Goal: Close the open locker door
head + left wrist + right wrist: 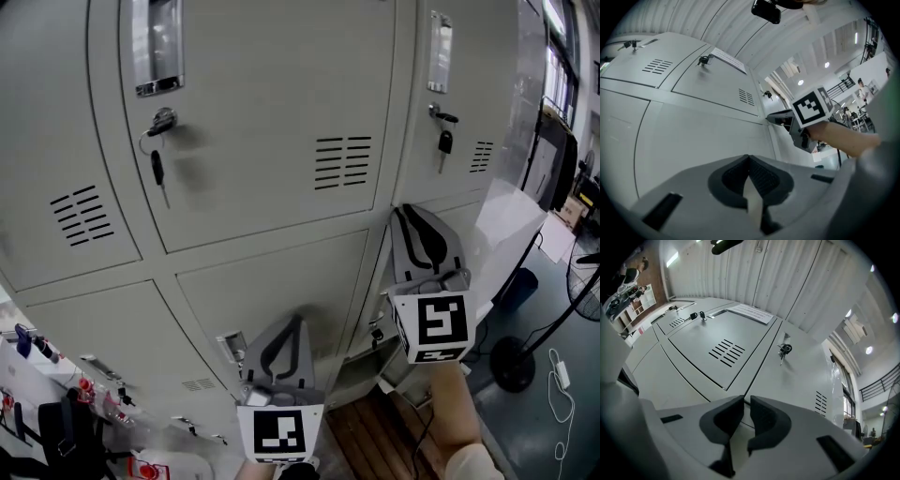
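A bank of grey lockers (262,112) fills the head view. The lower right door (375,300) stands slightly ajar, with a dark gap at its bottom edge and a lock on its edge. My right gripper (406,212) points up at that door's upper part, close to the metal; whether it touches I cannot tell. In the right gripper view its jaws (746,398) show a narrow gap with nothing between them. My left gripper (298,321) is lower, in front of the lower middle door (272,281), jaws together and empty (749,158). The left gripper view also shows the right gripper (771,118) at the door's edge.
Keys hang from the locks of the upper middle door (157,169) and the upper right door (444,141). A fan stand (514,361) and cables sit on the floor at right. Wooden flooring (375,436) lies below. Clutter (56,422) fills the lower left.
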`<act>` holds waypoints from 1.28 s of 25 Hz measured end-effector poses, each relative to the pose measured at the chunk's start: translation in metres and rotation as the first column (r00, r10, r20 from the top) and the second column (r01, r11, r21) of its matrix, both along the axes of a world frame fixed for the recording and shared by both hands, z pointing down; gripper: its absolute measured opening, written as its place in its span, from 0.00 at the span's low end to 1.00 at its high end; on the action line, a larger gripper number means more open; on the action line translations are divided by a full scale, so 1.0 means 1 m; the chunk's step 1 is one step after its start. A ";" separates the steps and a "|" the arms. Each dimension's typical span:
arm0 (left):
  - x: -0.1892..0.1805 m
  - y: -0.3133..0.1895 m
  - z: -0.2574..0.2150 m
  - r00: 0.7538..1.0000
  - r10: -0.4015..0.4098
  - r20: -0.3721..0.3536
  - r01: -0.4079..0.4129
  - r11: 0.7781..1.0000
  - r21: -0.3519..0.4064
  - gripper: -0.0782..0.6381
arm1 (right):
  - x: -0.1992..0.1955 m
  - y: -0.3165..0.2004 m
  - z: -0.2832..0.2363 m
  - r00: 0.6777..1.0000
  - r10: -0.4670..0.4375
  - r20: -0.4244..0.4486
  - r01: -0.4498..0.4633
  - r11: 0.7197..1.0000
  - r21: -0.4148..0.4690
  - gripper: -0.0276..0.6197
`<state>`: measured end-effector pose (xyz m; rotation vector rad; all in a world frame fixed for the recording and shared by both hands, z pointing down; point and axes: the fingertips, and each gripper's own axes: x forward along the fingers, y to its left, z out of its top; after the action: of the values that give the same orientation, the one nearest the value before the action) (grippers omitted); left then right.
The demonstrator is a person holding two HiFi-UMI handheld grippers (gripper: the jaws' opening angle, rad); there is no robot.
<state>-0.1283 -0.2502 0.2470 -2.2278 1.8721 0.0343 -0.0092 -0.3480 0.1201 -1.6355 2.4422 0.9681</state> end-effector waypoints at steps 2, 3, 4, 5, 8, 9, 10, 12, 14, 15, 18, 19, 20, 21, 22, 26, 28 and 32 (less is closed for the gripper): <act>-0.002 0.000 0.001 1.000 -0.001 0.000 0.001 1.000 -0.003 0.11 | -0.001 -0.002 0.000 1.000 -0.013 0.005 0.013 1.000 -0.013 0.13; -0.003 -0.001 0.001 1.000 -0.002 -0.001 0.002 1.000 -0.003 0.11 | -0.002 -0.003 0.000 1.000 -0.021 0.009 0.021 1.000 -0.019 0.12; -0.004 -0.001 0.001 1.000 -0.004 -0.004 0.004 1.000 -0.001 0.11 | -0.003 -0.004 0.001 1.000 -0.028 0.012 0.028 0.999 -0.025 0.12; -0.005 -0.001 0.000 1.000 -0.007 -0.007 0.007 1.000 0.000 0.11 | -0.004 -0.004 0.000 0.999 -0.034 0.013 0.034 0.999 -0.029 0.11; -0.006 -0.001 0.000 1.000 -0.010 -0.009 0.010 1.000 0.002 0.11 | -0.005 -0.005 -0.001 0.999 -0.038 0.011 0.038 0.999 -0.027 0.09; -0.007 -0.001 0.000 1.000 -0.011 -0.009 0.011 1.000 0.001 0.11 | -0.005 -0.005 -0.002 0.999 -0.036 0.008 0.037 0.999 -0.025 0.09; -0.007 -0.002 0.001 1.000 -0.011 -0.008 0.011 1.000 0.000 0.11 | -0.005 -0.006 -0.002 0.999 -0.036 0.007 0.036 0.999 -0.025 0.09; -0.007 -0.002 0.001 1.000 -0.011 -0.008 0.011 1.000 -0.001 0.11 | -0.005 -0.006 -0.003 0.999 -0.037 0.009 0.037 0.999 -0.026 0.09; -0.007 -0.002 0.001 1.000 -0.012 -0.007 0.012 1.000 -0.004 0.11 | -0.006 -0.006 -0.003 0.999 -0.035 0.011 0.036 0.999 -0.025 0.09; -0.007 -0.002 0.001 1.000 -0.012 -0.009 0.012 1.000 -0.005 0.11 | -0.006 -0.006 -0.003 0.999 -0.035 0.011 0.035 0.999 -0.025 0.09; -0.006 -0.003 0.002 1.000 -0.013 -0.019 0.013 1.000 -0.007 0.11 | -0.006 -0.004 -0.002 0.999 -0.044 0.022 0.044 0.999 -0.027 0.09; -0.005 -0.003 0.002 1.000 -0.013 -0.019 0.012 1.000 -0.007 0.11 | -0.006 -0.003 -0.002 0.998 -0.048 0.026 0.049 0.998 -0.026 0.09; -0.004 -0.003 0.002 1.000 -0.012 -0.019 0.011 1.000 -0.007 0.11 | -0.006 -0.001 -0.002 0.998 -0.051 0.029 0.051 0.998 -0.024 0.09; -0.003 -0.003 0.002 1.000 -0.010 -0.017 0.010 1.000 -0.008 0.11 | -0.005 0.002 -0.001 0.998 -0.051 0.030 0.052 0.998 -0.022 0.09; -0.002 -0.003 0.002 1.000 -0.008 -0.013 0.008 1.000 -0.010 0.11 | -0.003 0.004 -0.001 0.998 -0.051 0.035 0.052 0.998 -0.021 0.09; 0.003 -0.003 0.002 1.000 -0.002 -0.017 0.002 1.000 -0.013 0.11 | 0.020 0.013 0.004 0.994 -0.046 0.097 0.049 0.998 -0.037 0.09; 0.009 -0.003 0.001 1.000 0.007 -0.016 -0.007 1.000 -0.013 0.11 | 0.038 0.019 0.008 0.991 -0.031 0.127 0.038 0.998 -0.054 0.09; 0.028 -0.003 0.000 0.999 0.041 -0.018 -0.041 0.999 -0.011 0.11 | 0.077 0.033 0.025 0.985 0.007 0.175 0.009 0.996 -0.092 0.09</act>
<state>-0.0999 -0.2533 0.2472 -2.2807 1.8402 0.0514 0.0677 -0.3148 0.1454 -1.6678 2.4025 0.6872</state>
